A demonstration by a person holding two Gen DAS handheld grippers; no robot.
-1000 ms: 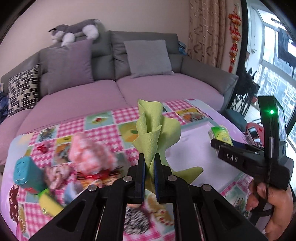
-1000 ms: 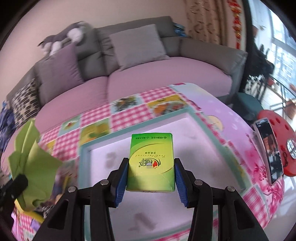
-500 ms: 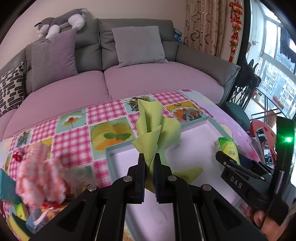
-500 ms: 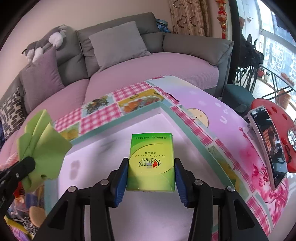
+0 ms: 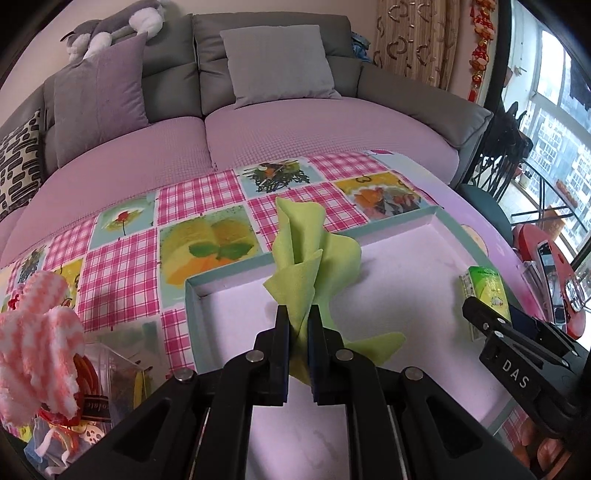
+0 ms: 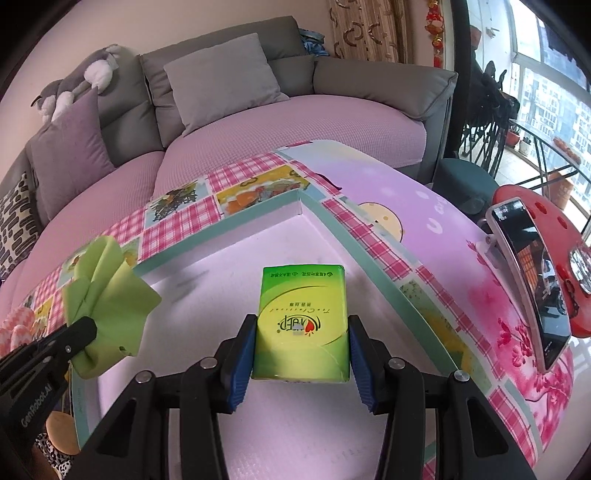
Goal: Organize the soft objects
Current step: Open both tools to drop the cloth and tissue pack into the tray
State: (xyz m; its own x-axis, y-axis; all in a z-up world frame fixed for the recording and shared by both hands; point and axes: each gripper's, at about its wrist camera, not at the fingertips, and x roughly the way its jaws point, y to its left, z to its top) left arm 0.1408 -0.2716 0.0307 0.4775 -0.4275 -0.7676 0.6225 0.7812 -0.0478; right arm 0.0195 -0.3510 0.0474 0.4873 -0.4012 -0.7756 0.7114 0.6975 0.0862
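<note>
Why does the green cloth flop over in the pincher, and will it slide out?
The green cloth is probably thin and floppy: it folds and droops around the left gripper. It looks light, since one pinch holds it up. It likely won't slip, because the jaws are shut tight on a bunched part.

A grey sofa (image 5: 280,122) with lilac seat covers fills the background. On its back lies a grey-and-white plush animal (image 5: 114,27); against its backrest lean a grey cushion (image 5: 277,61), a mauve cushion (image 5: 98,81) and, at its left end, a black-and-white patterned cushion (image 5: 18,162). Right of the sofa hangs a patterned curtain (image 5: 410,40).
</note>
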